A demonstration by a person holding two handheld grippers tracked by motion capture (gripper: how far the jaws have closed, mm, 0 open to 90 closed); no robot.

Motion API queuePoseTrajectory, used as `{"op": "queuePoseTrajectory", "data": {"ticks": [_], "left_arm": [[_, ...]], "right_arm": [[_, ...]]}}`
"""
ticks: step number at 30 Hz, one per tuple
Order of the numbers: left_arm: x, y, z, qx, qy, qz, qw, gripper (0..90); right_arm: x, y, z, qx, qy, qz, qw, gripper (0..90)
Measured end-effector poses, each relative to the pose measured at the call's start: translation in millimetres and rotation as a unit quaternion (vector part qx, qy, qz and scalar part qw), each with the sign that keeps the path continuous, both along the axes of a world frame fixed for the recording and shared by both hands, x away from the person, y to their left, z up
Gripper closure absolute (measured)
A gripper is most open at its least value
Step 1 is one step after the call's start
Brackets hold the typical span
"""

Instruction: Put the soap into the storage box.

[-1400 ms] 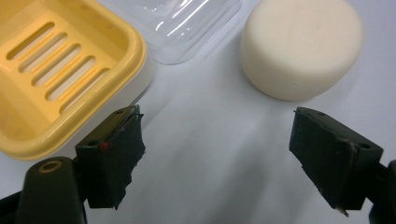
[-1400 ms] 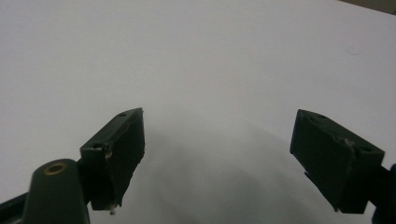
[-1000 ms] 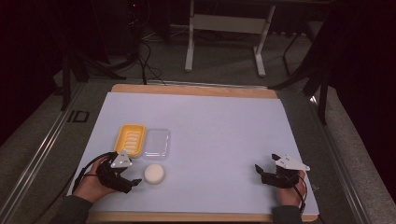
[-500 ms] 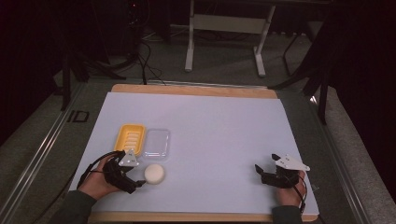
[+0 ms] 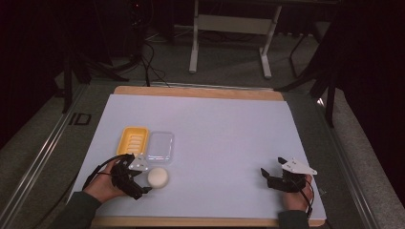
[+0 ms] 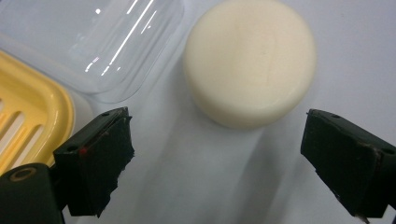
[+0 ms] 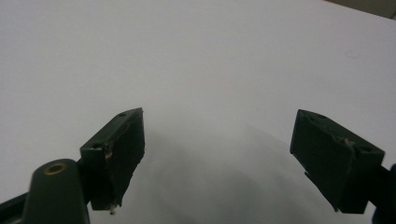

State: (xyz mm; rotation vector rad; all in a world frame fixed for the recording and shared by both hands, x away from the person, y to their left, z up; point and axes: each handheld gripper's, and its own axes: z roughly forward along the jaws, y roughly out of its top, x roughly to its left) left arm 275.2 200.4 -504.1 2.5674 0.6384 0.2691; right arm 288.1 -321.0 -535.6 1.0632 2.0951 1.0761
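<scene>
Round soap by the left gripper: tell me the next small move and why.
Probably ease the left gripper forward so its jaws straddle the soap, then close. The jaws have just been opening and stand wide, with nothing between them; the soap lies on the table just ahead, beside the clear lid and the yellow dish.

soap bar (image 5: pixel 157 177): 1 | yellow soap dish (image 5: pixel 132 140): 1 | clear lid (image 5: pixel 160 147): 1

A white sheet (image 5: pixel 215 138) is covering the wooden table top (image 5: pixel 200 91). Behind the table, a grey carpeted floor (image 5: pixel 229 57) is lying in dim light, and the far room is staying dark. A pale metal stand with two legs (image 5: pixel 229 28) is standing there, black cables (image 5: pixel 143 52) are trailing beside it.
</scene>
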Motion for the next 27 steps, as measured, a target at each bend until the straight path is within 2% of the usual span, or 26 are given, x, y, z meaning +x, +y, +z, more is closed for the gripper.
{"op": "queuePoseTrajectory", "data": {"ticks": [11, 14, 21, 22, 27], "left_arm": [[5.8, -11.0, 2.2, 0.021, 0.012, -0.02, 0.9995, 9.6], [8.3, -16.0, 1.7, 0.03, 0.017, -0.031, 0.9989, 9.7], [12.0, -23.4, 1.7, 0.041, 0.022, -0.039, 0.9981, 9.6], [13.2, -25.5, 1.8, 0.048, 0.026, -0.044, 0.9976, 9.6], [15.8, -28.8, 1.2, 0.053, 0.031, -0.049, 0.9969, 9.7]], "right_arm": [[-0.1, -0.2, 0.1, 0.0, 0.0, 0.0, 1.0, 17.7], [-0.2, -0.1, 0.1, 0.0, -0.001, 0.0, 1.0, 17.7], [-0.1, -0.1, 0.1, 0.0, 0.0, 0.0, 1.0, 17.7], [-0.1, -0.2, 0.1, 0.001, 0.0, 0.0, 1.0, 17.7], [-0.1, -0.1, 0.1, 0.001, 0.0, 0.0, 1.0, 17.7]]}}
